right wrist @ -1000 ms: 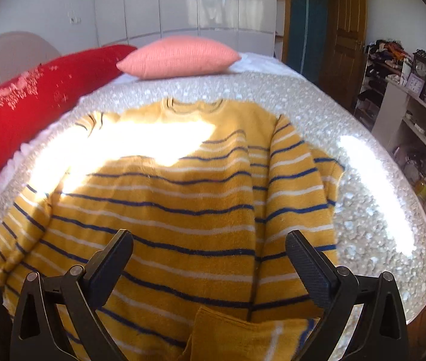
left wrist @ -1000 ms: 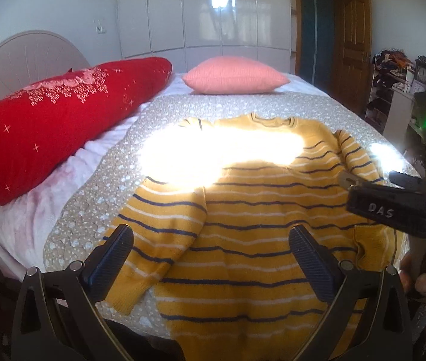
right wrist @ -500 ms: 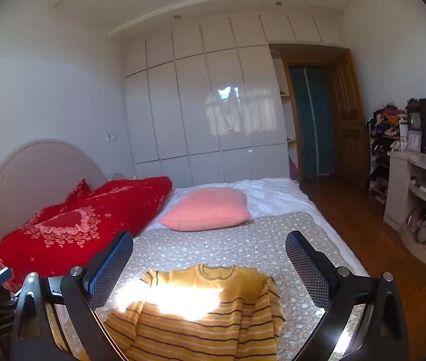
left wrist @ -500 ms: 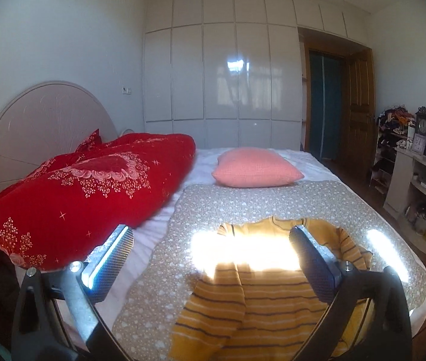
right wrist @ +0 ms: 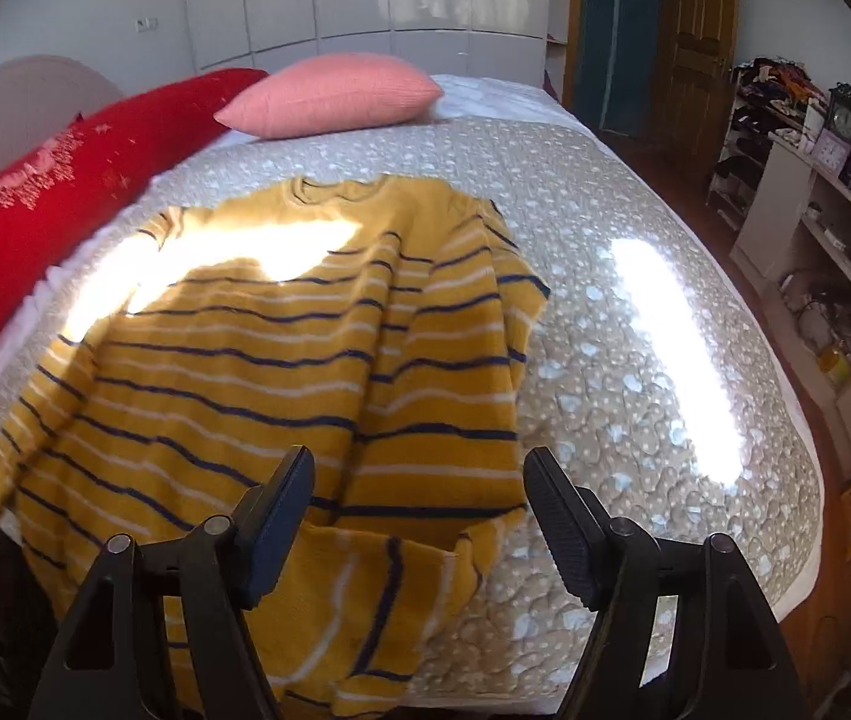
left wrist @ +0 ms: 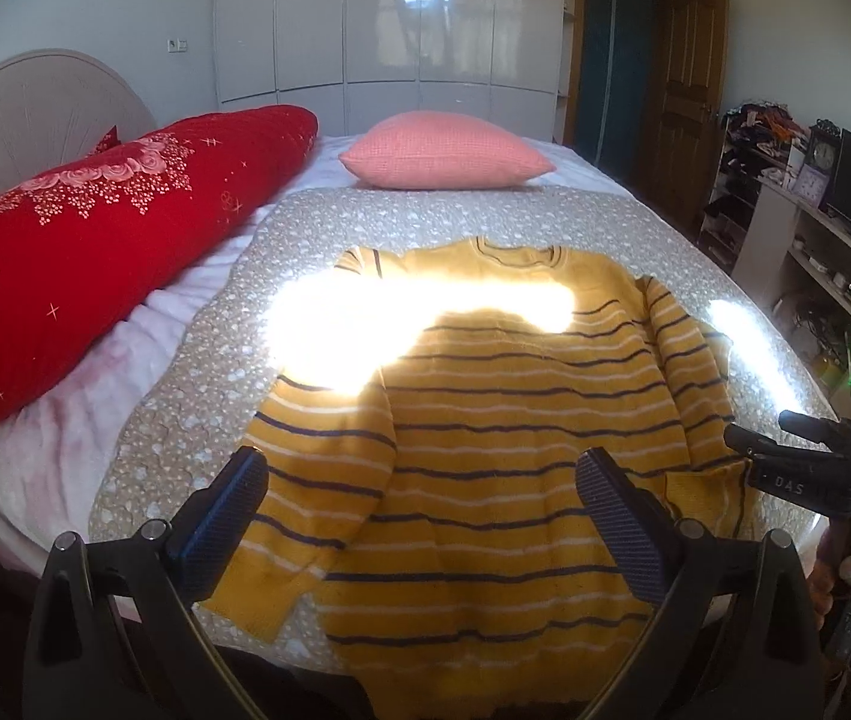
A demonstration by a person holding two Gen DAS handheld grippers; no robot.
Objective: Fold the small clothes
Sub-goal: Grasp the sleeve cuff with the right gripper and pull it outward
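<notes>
A yellow sweater (left wrist: 503,420) with navy and white stripes lies flat on the bed, neck toward the far side, hem at the near edge. It also shows in the right wrist view (right wrist: 281,372). Its right sleeve (right wrist: 443,396) is folded along the body with the cuff (right wrist: 365,594) doubled back near the hem. My left gripper (left wrist: 419,516) is open and empty above the sweater's lower left part. My right gripper (right wrist: 419,516) is open and empty just above the folded cuff. The right gripper also shows at the right edge of the left wrist view (left wrist: 809,468).
A beige patterned bedspread (left wrist: 485,222) covers the bed. A long red bolster (left wrist: 95,228) lies at left, a pink pillow (left wrist: 449,150) at the far end. Shelves with clutter, a clock and a TV (right wrist: 815,192) stand to the right. A wooden door (left wrist: 689,90) is beyond.
Both grippers tilted up toward the room half a second ago and have come back down over the sweater. The right gripper's fingers now stand closer together than before.
</notes>
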